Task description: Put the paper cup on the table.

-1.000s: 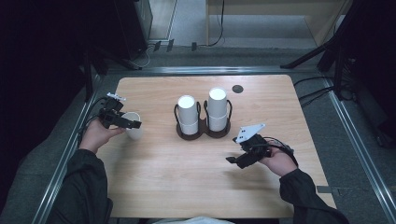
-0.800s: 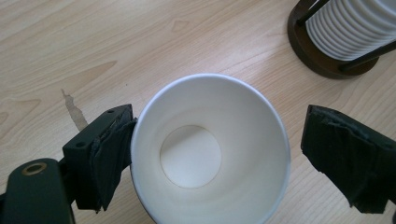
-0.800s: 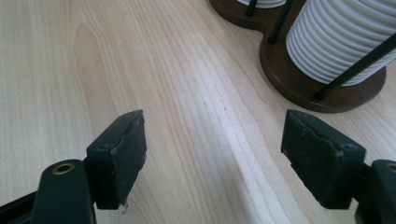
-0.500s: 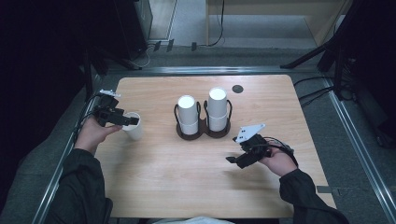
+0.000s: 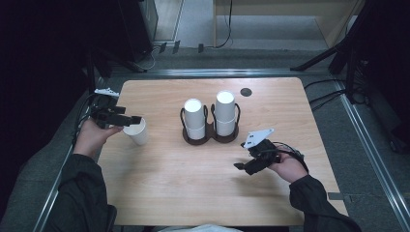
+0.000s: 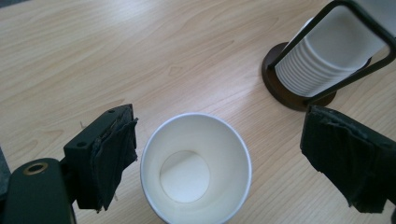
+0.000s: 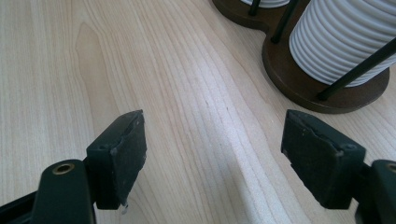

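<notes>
White paper cup (image 6: 196,169), single, upright and empty, at left-centre of the high view on the wooden table (image 5: 193,188).

Left gripper (image 5: 126,118) hovers over the cup with jaws spread wide, one either side of the rim, holding nothing. Right gripper (image 5: 245,166), lower right of the frame, is likewise wide open and empty. Two stacks of cups (image 5: 211,116) stand in a dark holder (image 5: 208,137) at centre. Cup judged light, thin-walled, easily crushed or tipped; best taken gently across the upper wall near the rolled rim.
</notes>
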`<action>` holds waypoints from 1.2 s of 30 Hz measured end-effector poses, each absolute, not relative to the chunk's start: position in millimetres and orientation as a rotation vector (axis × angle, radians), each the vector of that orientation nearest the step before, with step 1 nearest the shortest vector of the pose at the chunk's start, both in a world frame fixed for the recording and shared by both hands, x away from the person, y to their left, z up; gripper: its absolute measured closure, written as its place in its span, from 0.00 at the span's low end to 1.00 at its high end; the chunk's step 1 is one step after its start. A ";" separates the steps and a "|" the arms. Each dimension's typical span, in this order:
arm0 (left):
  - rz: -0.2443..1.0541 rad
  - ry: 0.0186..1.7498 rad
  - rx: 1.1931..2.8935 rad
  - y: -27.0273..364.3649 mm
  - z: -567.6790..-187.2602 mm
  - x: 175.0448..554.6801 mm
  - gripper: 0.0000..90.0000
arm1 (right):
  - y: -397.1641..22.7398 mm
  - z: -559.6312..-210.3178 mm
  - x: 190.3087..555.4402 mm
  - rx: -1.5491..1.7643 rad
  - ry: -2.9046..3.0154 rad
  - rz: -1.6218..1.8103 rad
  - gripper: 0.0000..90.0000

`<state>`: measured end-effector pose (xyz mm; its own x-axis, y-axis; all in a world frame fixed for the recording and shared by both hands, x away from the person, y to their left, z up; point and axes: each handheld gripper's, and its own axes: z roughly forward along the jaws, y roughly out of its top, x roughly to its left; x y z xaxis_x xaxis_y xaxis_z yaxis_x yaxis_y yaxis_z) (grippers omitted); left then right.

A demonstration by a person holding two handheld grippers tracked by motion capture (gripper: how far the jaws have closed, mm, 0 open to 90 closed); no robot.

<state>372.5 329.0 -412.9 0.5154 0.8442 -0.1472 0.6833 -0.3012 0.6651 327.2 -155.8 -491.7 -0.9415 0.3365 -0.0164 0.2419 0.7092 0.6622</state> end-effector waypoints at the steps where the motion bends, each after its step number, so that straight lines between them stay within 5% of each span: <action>1: 0.300 1.232 2.069 327.7 -410.9 371.5 0.12 | -156.0 -491.7 327.2 0.472 2.776 1.046 0.26; 36: 0.244 1.035 2.120 246.5 -419.3 342.8 0.17 | -153.8 -485.9 330.7 0.451 2.759 1.085 0.26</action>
<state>342.8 246.5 -419.3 0.6544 0.7420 -0.1454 0.5988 -0.3911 0.6990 330.7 -153.8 -485.9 -0.9448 0.3267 -0.0229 0.2236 0.6947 0.6836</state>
